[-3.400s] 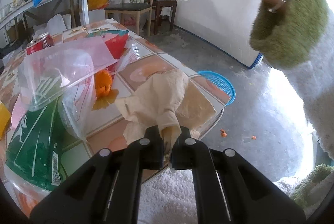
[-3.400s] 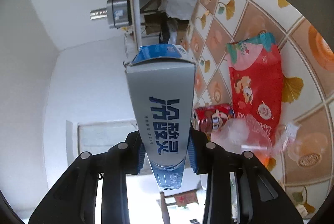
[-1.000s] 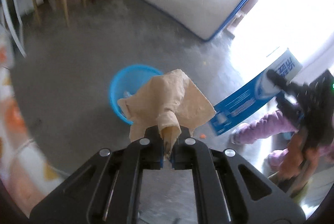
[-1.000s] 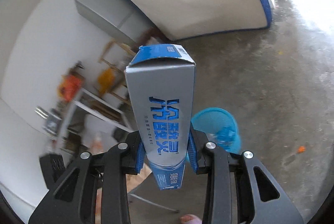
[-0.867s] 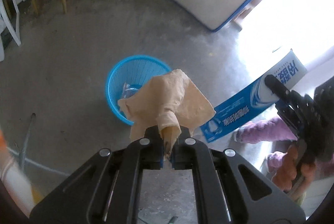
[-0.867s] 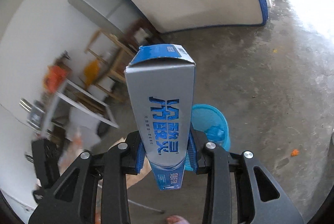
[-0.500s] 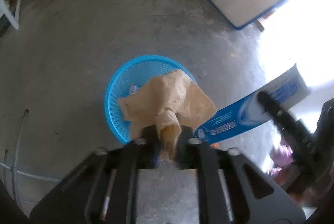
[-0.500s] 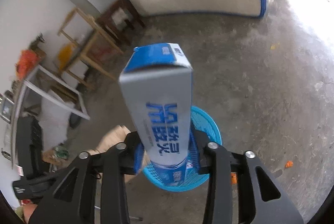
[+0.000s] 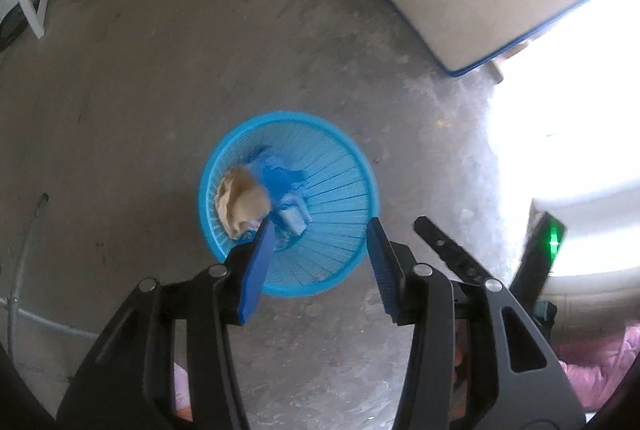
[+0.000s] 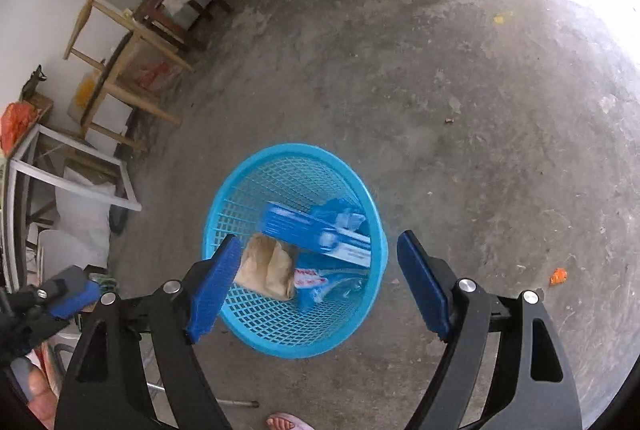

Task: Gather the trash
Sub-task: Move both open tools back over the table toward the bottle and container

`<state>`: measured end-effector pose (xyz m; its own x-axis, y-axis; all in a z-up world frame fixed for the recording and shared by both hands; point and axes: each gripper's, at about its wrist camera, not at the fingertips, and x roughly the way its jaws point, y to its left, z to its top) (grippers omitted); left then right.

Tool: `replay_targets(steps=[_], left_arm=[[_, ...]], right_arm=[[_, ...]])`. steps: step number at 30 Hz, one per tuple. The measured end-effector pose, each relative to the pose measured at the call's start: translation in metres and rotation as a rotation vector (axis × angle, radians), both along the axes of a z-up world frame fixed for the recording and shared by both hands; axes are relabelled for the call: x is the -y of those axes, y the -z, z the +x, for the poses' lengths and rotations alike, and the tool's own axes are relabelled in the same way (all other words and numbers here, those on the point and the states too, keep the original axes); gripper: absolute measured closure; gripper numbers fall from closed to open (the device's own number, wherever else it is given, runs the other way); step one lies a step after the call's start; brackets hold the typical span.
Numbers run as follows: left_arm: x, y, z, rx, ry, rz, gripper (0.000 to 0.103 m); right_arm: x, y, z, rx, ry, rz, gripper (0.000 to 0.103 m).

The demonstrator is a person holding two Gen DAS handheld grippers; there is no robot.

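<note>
Hovering over the blue basket (image 9: 340,165) on the concrete floor (image 9: 140,89), left gripper (image 9: 320,246) fingers opening, nothing between; tan paper wad (image 9: 240,199) lies inside at left. Right wrist view: right gripper (image 10: 318,282) fingers opening, empty; blue carton (image 10: 316,232) rests in basket just right of wad.

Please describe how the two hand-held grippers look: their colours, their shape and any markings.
Both are alike. The left hand-held gripper and the right hand-held gripper each have two black angular arms with triangular cut-outs and round silver bolts, ending in flat ribbed blue pads. No cables or printed markings show. A green light glows on the right one's body.
</note>
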<state>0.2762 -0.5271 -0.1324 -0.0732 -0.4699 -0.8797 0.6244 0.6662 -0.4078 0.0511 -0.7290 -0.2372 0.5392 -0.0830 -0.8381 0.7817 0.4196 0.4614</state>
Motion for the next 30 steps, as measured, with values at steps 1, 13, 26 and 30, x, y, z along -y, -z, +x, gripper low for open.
replay_targets(steps=[1,13,26,30], left_arm=[[-0.005,-0.011,-0.004,0.01,0.006,-0.019,0.058],[-0.142,-0.145,-0.107,0.306,0.068,-0.123,0.037],[-0.381,-0.162,-0.185,0.618,-0.224,-0.039,0.029],[-0.441,-0.174,-0.208,0.708,-0.353,-0.085,0.026]], right_arm=[[0.0,-0.001,-0.003,0.003,-0.004,-0.004,0.025],[-0.083,-0.071,-0.035,0.142,-0.213,-0.034,0.025],[-0.244,-0.206,0.012,0.361,-0.724,-0.113,0.012],[-0.308,-0.232,0.049,0.429,-0.88,-0.006,0.012]])
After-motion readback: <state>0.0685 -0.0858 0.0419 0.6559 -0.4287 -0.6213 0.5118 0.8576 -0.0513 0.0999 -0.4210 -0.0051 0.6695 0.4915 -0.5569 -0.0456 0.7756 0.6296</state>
